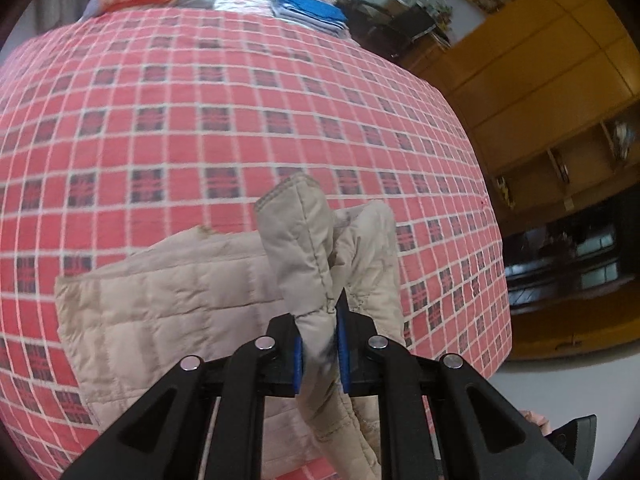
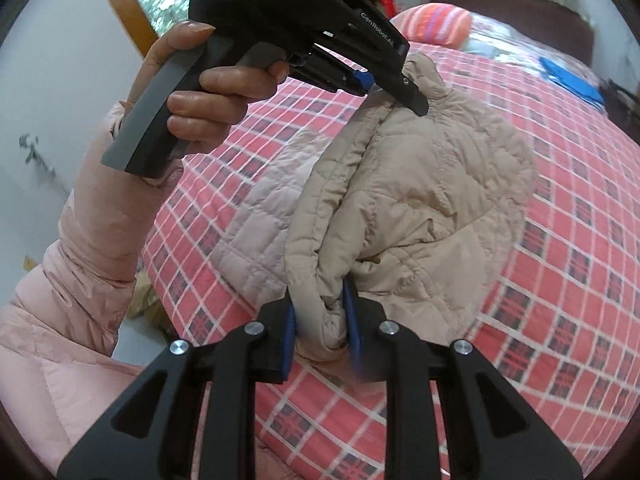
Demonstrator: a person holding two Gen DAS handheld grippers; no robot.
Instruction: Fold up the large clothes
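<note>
- Right now your left gripper has its blue pads clamped on a puffy bunched edge of the beige quilted jacket, lifted above the red checked bedspread. The fold is thick and held only near the pad tips, so I judge a sharp tug could squeeze it out.
- Left of that grip, most of the jacket lies flat on the bedspread near its close edge. Its long axis seems to run sideways across the left wrist view, away from the grip, though which end is collar and which is hem I cannot tell.
- Your left hand holds its tool above the jacket's far bunch, over the bedspread.
- Your right gripper is likewise closed on a rolled seam of the jacket, at the bedspread's near edge. If you raise the two grips unevenly, the slack between them could twist and spoil the fold.
- Beyond the jacket, toward the bedspread's far end, sit folded blue clothes, well apart.
</note>
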